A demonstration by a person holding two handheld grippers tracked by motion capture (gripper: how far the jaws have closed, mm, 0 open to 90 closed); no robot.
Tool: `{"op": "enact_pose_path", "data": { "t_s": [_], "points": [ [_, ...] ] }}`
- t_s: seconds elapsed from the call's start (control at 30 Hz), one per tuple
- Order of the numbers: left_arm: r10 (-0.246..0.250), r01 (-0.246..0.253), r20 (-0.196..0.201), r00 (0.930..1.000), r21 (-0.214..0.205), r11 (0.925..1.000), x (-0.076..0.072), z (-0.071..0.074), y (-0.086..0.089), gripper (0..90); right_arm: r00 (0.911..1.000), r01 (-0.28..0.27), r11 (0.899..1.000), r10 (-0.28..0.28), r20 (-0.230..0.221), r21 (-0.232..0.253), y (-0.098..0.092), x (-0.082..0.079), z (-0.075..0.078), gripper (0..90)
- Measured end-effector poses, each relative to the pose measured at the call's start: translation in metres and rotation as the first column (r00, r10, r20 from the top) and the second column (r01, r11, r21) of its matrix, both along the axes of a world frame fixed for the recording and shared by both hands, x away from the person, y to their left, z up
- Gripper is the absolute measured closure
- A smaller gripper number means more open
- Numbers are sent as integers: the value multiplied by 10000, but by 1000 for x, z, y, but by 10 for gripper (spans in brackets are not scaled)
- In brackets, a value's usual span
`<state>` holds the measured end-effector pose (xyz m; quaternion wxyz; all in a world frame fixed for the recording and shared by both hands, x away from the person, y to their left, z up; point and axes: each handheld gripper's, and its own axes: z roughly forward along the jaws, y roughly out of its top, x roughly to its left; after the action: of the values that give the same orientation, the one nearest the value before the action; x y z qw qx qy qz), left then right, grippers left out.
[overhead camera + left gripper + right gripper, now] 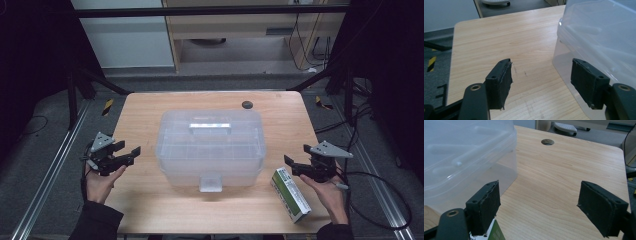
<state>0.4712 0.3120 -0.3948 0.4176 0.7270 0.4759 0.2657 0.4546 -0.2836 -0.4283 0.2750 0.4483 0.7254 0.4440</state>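
A person's left gripper (pixel 131 151) hovers over the pale wood-grain table (pixel 145 200), its black padded jaws spread wide with nothing between them, just left of the storage box (pixel 210 145). The box, a translucent, round-cornered plastic case with a moulded top handle and a front latch, sits shut at the table's centre. Right of it lies a green-and-white carton (pixel 291 194), flat near the front edge. Just above the carton, the right gripper (pixel 291 166) also stands wide open and empty.
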Motion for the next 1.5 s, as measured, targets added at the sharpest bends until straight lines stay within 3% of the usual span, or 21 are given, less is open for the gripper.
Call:
{"op": "enact_pose_path", "data": {
  "t_s": [0.3,0.5,0.67,0.83,1.2,1.37,1.5],
  "points": [
    [-313,314,31,9995,-220,9993,-4,11,3,323,10000,8,9999,-9,-36,-130,-2,0,-3,173],
    [-552,561,360,9978,-249,9981,-9,27,2,322,10000,-77,9997,78,16,-241,-1,0,-3,170],
    [-943,981,873,9917,-411,9943,-12,49,0,322,9999,-93,9996,94,45,-280,0,0,-3,170],
    [-1250,1305,1040,9867,-481,9903,-7,60,-5,324,9998,-163,9996,165,92,-240,0,0,-3,169],
    [-1763,1765,1172,9773,90,9843,4,77,-23,353,9997,-222,9991,221,-34,-364,1,1,-4,168],
    [-2135,2089,1070,9711,523,9765,10,85,-33,368,9994,-337,9987,333,-101,-382,2,1,-3,168],
    [-2352,2294,1074,9660,638,9712,11,89,-39,391,9993,-347,9988,341,-170,-332,2,1,-3,167]
  ]
}}
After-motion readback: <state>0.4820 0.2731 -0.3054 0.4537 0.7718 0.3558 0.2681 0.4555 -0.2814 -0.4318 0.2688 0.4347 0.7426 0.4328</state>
